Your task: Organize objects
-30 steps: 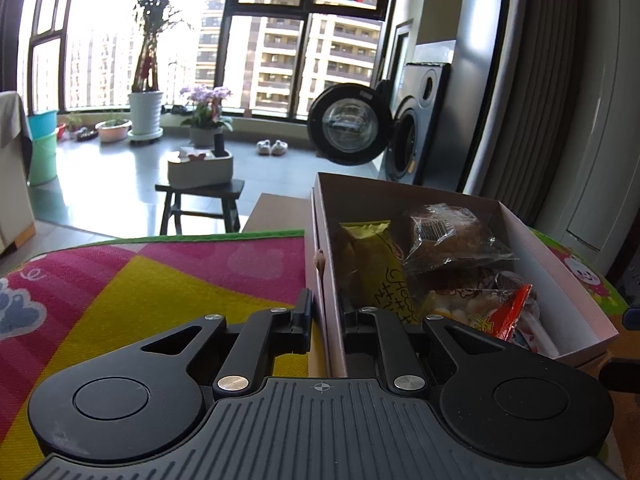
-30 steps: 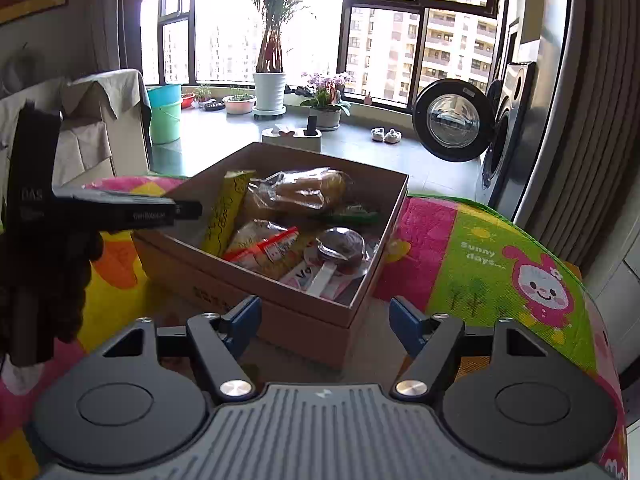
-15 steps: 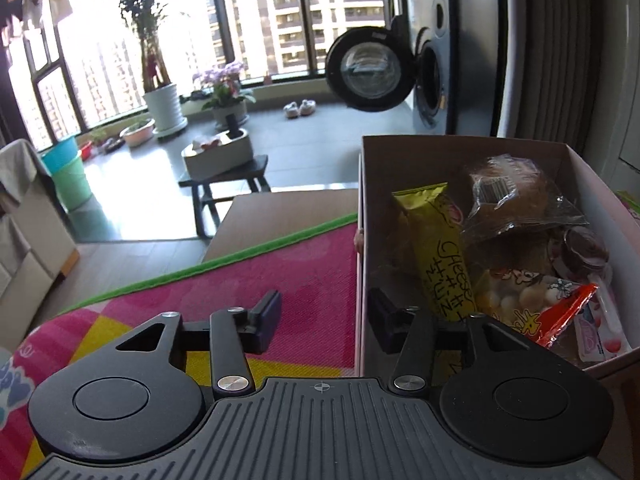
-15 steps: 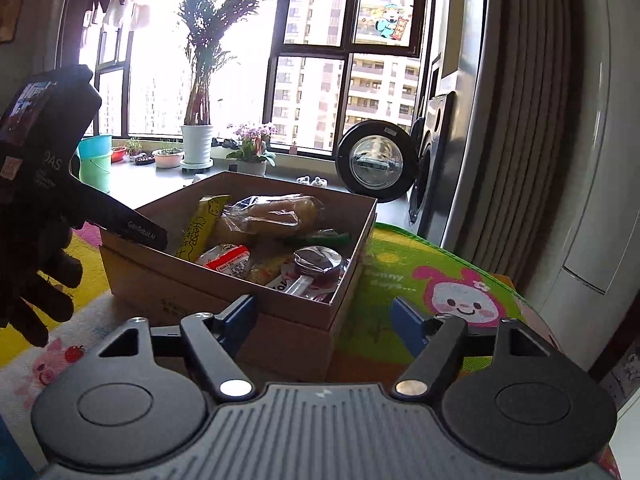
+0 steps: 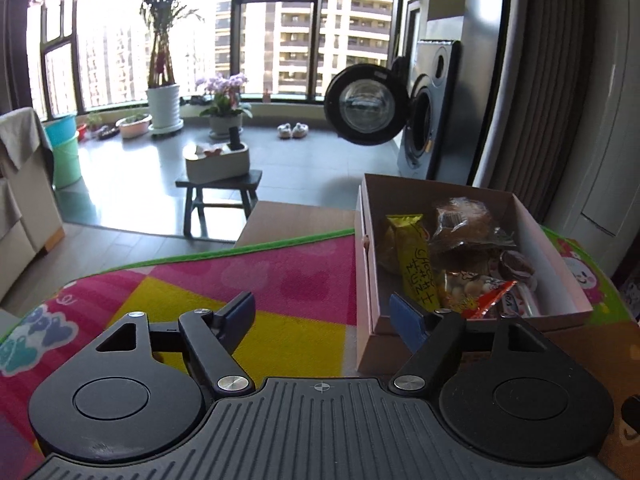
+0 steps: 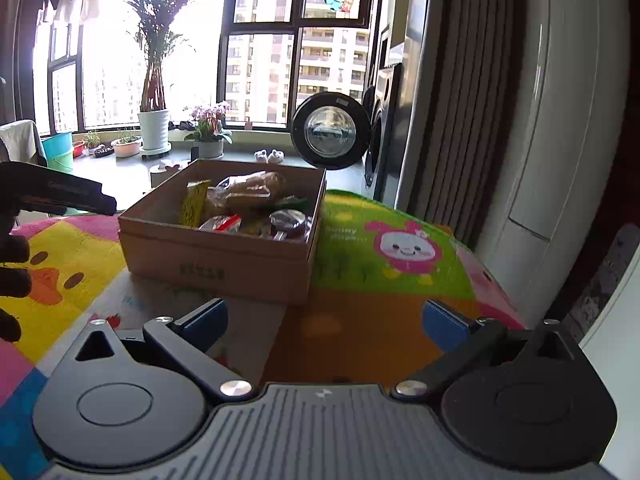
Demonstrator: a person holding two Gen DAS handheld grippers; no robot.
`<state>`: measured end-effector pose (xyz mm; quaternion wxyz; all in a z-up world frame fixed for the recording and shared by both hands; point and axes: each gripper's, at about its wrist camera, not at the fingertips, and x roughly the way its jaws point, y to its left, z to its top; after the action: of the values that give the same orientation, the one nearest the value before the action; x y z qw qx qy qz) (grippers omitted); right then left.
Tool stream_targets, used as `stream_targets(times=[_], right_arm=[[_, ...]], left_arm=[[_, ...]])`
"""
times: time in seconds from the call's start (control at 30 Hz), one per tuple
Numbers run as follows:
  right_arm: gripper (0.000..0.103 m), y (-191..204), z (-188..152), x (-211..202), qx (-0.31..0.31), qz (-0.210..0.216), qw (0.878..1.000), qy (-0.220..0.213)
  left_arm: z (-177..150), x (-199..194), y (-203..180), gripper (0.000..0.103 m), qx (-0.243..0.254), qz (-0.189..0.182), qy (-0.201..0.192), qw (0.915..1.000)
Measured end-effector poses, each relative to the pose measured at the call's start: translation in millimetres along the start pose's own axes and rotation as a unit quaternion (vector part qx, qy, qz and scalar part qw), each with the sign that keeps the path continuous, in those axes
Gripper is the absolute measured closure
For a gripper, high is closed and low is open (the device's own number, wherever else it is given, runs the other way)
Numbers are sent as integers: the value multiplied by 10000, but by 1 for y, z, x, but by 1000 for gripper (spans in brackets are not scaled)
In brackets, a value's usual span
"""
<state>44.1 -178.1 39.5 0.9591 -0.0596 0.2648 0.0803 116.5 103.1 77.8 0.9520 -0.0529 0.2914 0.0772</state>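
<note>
Snacks fill one open cardboard box that sits on a bright play mat spread over a table, with a yellow packet standing at the left side and a clear bag of bread behind it. A red-and-white wrapper and a round dark cake in clear wrap lie toward the near side. That makes one of each that can be counted, while the sweets underneath are too jumbled to number.

The left gripper hangs just beside the box's left wall, fingers spread wide and empty, its right finger close against the near corner. The right gripper hovers back from the box front, fingers likewise spread with nothing between them. The person's gloved left hand shows at the edge of the right wrist view.

The next step is likely a pick from the box. A clean pick would mean coming in over the rim, not against the wall, and closing across a packet's narrow width; the yellow one stands proudest and looks easiest. Crinkly wrap may slip, so a grip on the body rather than a loose edge seems wise.

Beyond the table stand one stool, one washer with its door open and two potted plants.
</note>
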Motion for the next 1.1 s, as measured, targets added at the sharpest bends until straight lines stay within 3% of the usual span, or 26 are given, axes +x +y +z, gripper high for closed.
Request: stream_targets(times=[0.1, 0.2, 0.3, 0.37, 0.43, 0.57, 0.87, 1.1], right_arm=[[0, 10, -20, -14, 187, 43, 9997, 134], [0, 20, -34, -19, 253, 127, 9993, 251], [0, 27, -52, -18, 119, 66, 9993, 352], [0, 30, -64, -6, 49, -182, 9970, 749], [0, 25, -67, -2, 247, -128, 9955, 903], [0, 12, -75, -5, 679, 49, 9949, 744], [0, 28, -72, -4, 257, -157, 9973, 666], [0, 21, -72, -2, 464, -29, 9964, 703]], left_arm=[[-31, -44, 2, 23, -8, -290, -302, 9991], [-71, -67, -7, 23, 181, -603, -82, 9980], [-106, -77, -23, 23, 465, -655, 22, 9968], [-123, -75, -30, 23, 573, -643, 134, 9962], [-136, -72, -35, 22, 714, -547, 254, 9956], [-139, -73, -39, 23, 857, -491, 144, 9950], [-142, -72, -39, 21, 638, -407, 175, 9970], [-141, -71, -39, 21, 620, -420, 178, 9970]])
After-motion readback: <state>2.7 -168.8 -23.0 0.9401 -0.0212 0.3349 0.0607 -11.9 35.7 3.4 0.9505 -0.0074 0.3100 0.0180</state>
